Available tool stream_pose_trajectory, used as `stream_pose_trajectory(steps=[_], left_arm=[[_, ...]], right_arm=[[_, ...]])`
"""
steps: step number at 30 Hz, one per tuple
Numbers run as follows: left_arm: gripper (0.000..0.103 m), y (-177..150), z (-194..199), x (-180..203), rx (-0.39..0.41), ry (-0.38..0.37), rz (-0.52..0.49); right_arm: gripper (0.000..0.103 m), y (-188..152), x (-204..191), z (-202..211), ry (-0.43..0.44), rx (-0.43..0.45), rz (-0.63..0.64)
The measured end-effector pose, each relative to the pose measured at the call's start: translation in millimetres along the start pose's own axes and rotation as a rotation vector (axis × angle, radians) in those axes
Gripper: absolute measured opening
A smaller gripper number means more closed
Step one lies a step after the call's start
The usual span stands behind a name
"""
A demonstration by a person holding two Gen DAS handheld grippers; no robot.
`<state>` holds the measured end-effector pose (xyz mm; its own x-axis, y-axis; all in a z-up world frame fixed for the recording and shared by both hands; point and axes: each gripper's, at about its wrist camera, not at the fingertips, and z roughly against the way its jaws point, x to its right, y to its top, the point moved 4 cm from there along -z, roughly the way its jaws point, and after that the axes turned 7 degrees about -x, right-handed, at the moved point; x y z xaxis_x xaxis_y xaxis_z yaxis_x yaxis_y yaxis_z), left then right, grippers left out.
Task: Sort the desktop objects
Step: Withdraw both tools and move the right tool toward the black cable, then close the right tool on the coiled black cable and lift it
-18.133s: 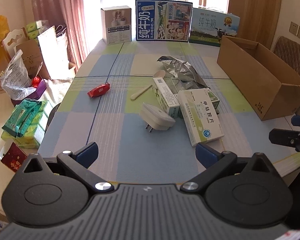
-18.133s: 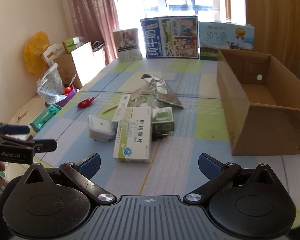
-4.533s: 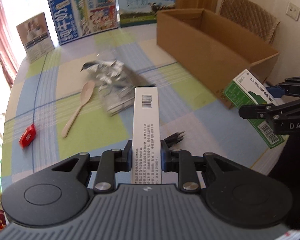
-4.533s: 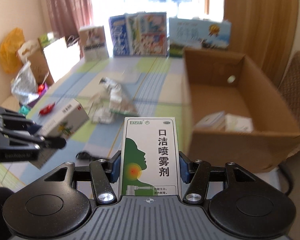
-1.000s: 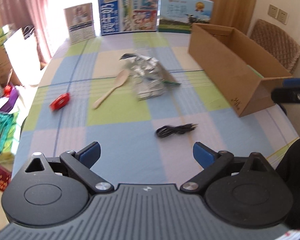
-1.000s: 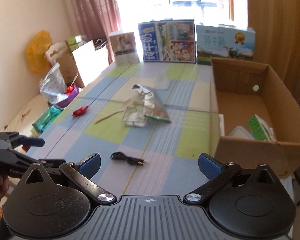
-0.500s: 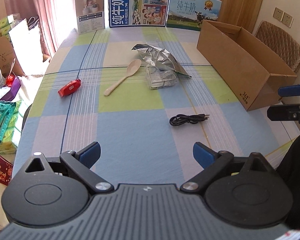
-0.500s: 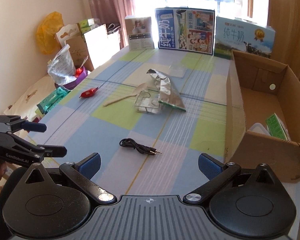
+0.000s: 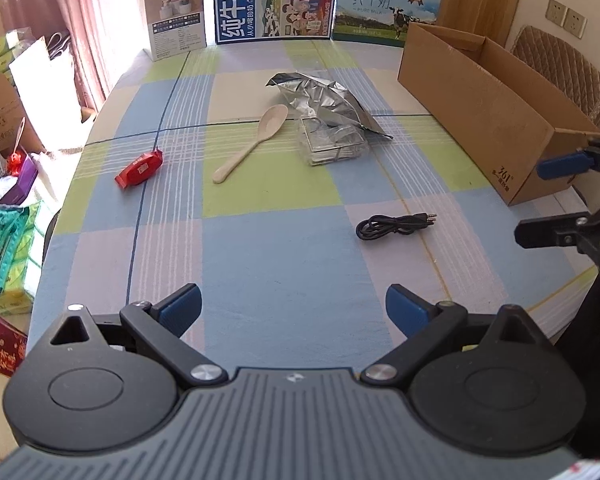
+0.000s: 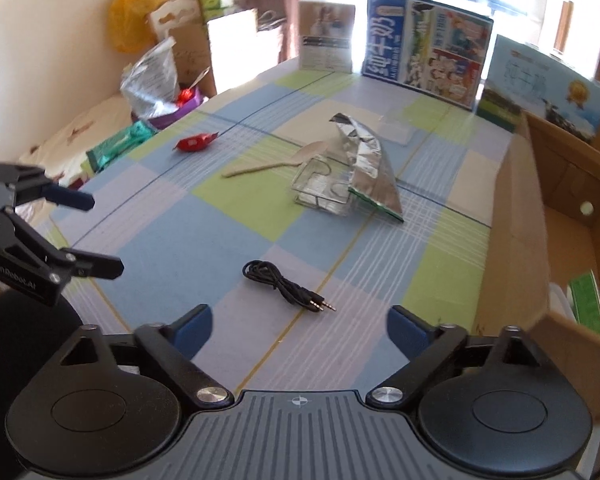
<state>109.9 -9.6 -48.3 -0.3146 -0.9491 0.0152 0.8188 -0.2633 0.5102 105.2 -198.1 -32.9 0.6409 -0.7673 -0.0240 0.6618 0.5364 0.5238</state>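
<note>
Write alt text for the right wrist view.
The right hand-held gripper, empty with jaws closing, points at a coiled black audio cable on the checked tablecloth; an open brown cardboard box stands to the right.

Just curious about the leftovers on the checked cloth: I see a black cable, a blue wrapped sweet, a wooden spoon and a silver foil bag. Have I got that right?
Nearly. The sweet is red, not blue, as the left wrist view shows. The rest stands: the black cable, wooden spoon and silver foil bag all lie on the checked cloth.
</note>
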Motion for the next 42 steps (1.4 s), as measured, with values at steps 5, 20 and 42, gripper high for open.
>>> stream_pose_trajectory(steps=[5,20,42], left_arm=[[0.097,3.2,-7.8,-11.7,-0.003,0.0,-0.031],[0.097,15.0,-49.2,-37.6,-0.032,-0.021,-0.092],[0.096,19.5,-71.7,-48.6,-0.033,-0.054,-0.144]], right_arm=[[0.072,9.4,-7.6,-27.1,0.028,-0.033,0.163],[0.035,23.1,-10.0,-118.3,0.067,-0.169,0.489],[0.01,55.7,-32.3,-121.8,0.158,-0.131,0.238]])
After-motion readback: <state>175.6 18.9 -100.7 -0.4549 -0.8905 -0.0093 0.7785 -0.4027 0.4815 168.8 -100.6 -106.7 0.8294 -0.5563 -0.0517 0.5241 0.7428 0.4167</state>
